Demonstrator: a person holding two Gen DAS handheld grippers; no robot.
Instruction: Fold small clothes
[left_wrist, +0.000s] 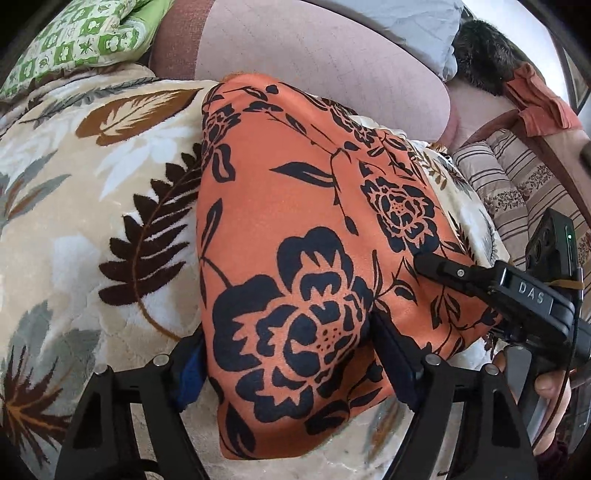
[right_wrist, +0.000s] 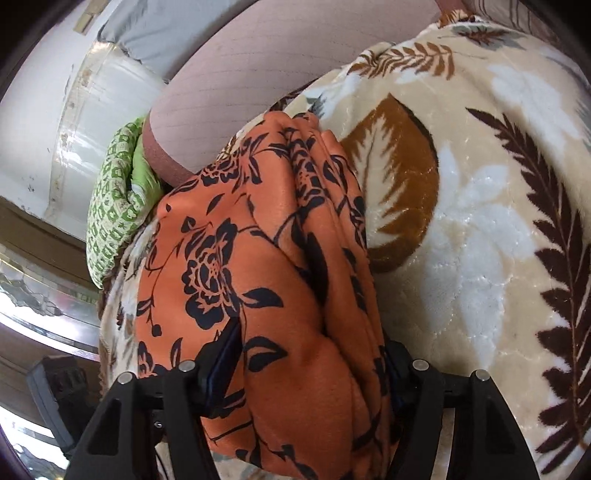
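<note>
An orange garment with a black flower print (left_wrist: 295, 229) lies folded on a cream leaf-patterned blanket (left_wrist: 92, 206). My left gripper (left_wrist: 288, 365) is shut on the garment's near edge, cloth bunched between its fingers. My right gripper shows in the left wrist view (left_wrist: 436, 264) at the garment's right side. In the right wrist view the right gripper (right_wrist: 314, 365) is shut on a thick stack of folded layers of the garment (right_wrist: 258, 240), which rests on the blanket (right_wrist: 480, 221).
A pink cushion or mattress (left_wrist: 325, 48) stands behind the garment. A green checked pillow (left_wrist: 81, 40) lies at the far left. Striped bedding (left_wrist: 517, 184) and a rust cloth (left_wrist: 543, 99) lie at the right. A white wall (right_wrist: 44, 110) is left in the right wrist view.
</note>
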